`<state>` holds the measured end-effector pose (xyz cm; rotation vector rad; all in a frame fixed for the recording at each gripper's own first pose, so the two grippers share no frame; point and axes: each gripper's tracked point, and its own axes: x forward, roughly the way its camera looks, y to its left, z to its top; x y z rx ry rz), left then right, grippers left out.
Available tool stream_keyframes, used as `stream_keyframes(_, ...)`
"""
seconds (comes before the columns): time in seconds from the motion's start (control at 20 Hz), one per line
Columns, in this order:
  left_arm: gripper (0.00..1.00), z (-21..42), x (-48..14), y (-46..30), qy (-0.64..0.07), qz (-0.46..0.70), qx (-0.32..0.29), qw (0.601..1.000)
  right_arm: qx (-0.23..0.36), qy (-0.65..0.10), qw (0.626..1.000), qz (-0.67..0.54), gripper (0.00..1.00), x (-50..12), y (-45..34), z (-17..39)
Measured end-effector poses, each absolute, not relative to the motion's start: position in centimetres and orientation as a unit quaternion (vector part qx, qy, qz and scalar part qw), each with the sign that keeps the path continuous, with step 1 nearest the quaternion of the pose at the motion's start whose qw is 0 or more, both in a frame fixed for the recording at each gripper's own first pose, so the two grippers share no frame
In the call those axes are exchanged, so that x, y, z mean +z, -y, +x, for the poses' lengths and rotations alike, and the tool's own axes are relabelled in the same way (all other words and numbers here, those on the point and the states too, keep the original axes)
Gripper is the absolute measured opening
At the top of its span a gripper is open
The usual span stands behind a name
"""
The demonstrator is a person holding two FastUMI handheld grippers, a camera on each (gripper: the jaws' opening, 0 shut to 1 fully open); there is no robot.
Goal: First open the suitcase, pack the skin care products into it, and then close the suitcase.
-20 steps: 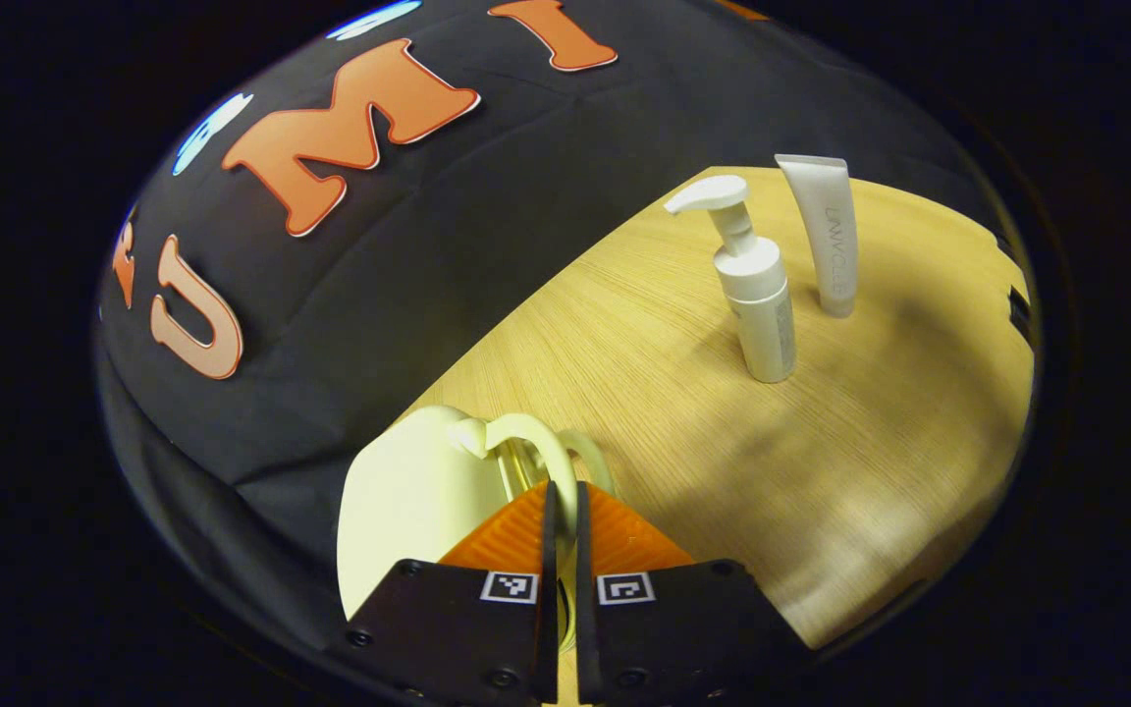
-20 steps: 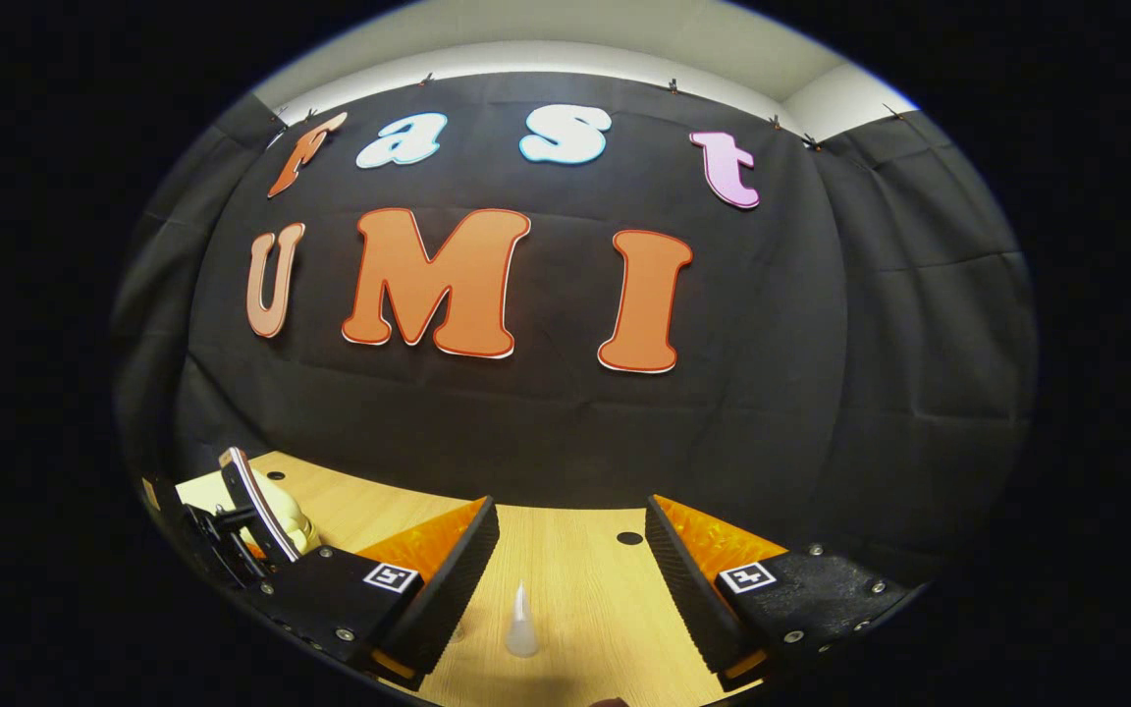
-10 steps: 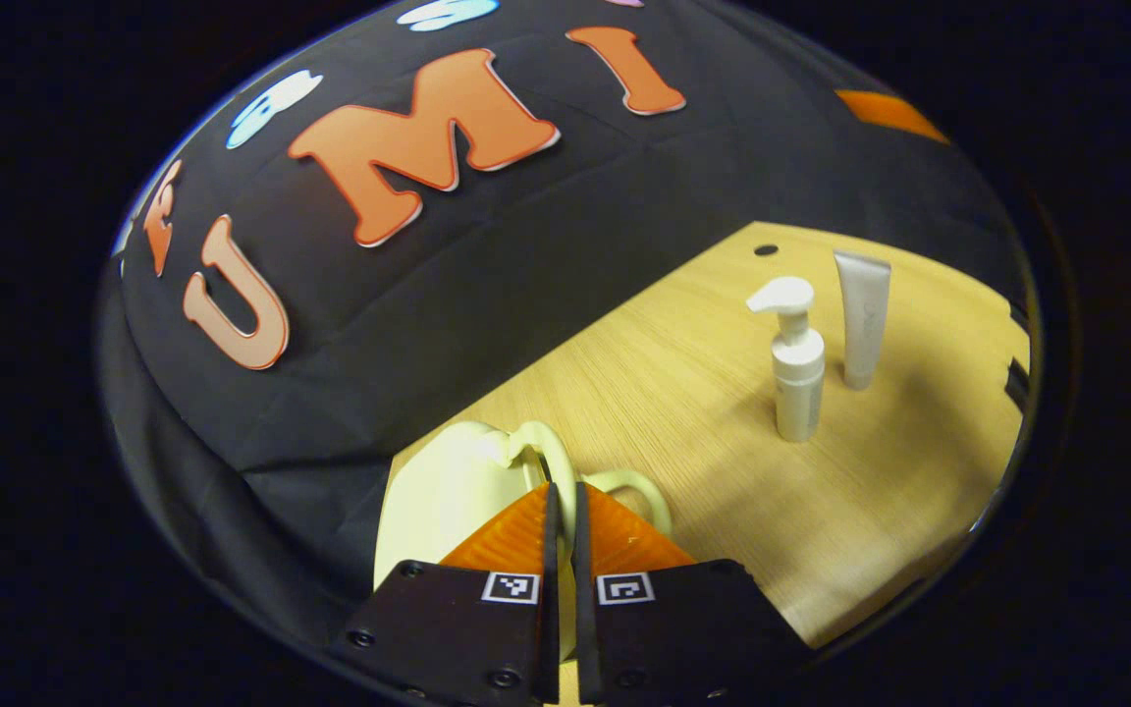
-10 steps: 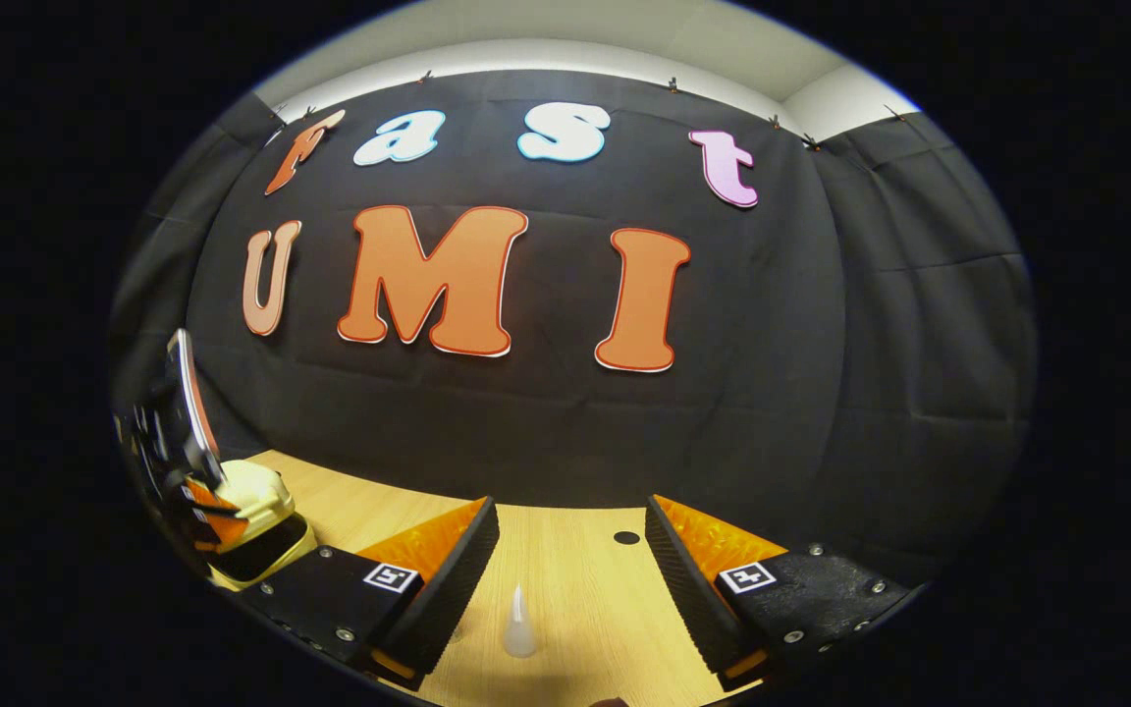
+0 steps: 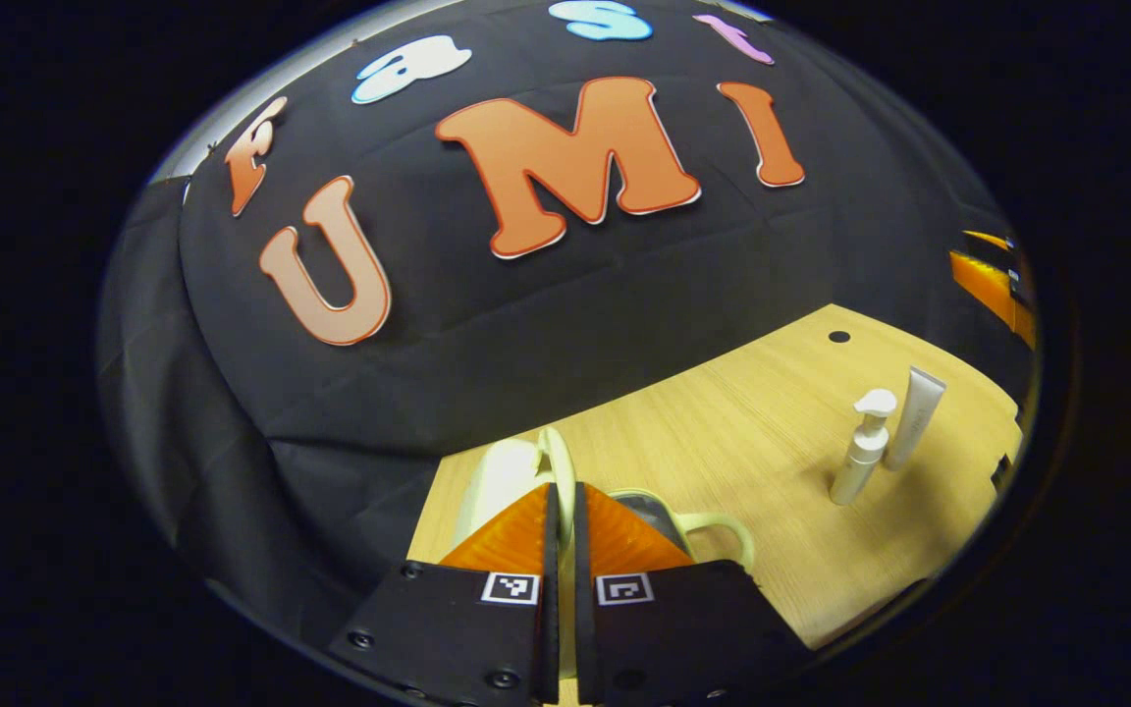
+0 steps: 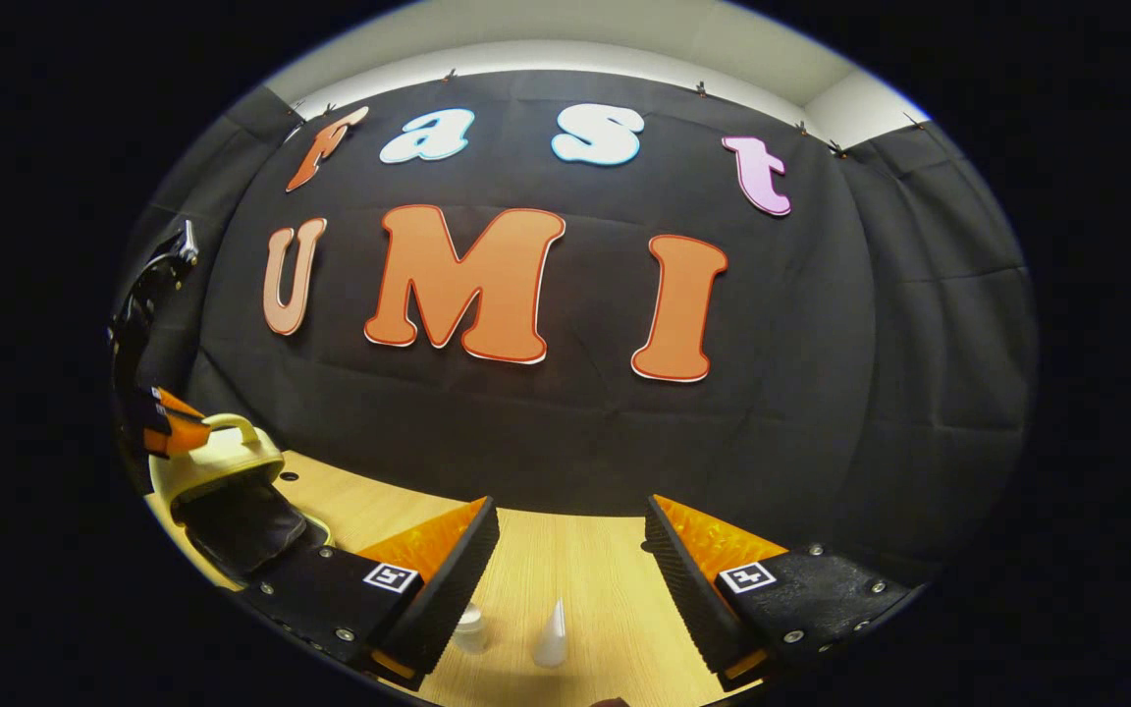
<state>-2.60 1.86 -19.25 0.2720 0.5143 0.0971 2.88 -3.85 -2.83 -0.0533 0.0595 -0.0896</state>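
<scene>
Cream suitcase (image 5: pixel 507 476), white pump bottle (image 5: pixel 860 462), wood-grain table (image 5: pixel 772 530)

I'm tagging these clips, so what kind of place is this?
Likely a staged recording booth, not a home: black cloth wall, bare wooden table, and a small suitcase, pump bottle and tube.

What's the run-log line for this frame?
stage: opening suitcase | left gripper: shut on lid handle | right gripper: open, idle | pump bottle, tube: unpacked
</scene>
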Motion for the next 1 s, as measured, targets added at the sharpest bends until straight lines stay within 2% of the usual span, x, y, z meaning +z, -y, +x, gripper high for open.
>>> stream_keyframes(0.4,0.07,-2.5,-17.8,-6.1,-0.239,0.0,0.091,0.967,-0.054,-0.027,0.997,-0.046,0.95,-1.8,2.5,3.6)
stream_keyframes(0.6,0.07,-2.5,-17.5,-7.9,-0.229,-0.053,0.092,0.967,-0.056,-0.024,0.996,-0.06,0.95,-1.2,1.2,3.5)
stream_keyframes(1.0,0.07,-3.2,-19.1,-12.7,-0.225,-0.15,0.118,0.955,-0.068,-0.022,0.995,-0.069,0.95,0.0,-0.9,3.5)
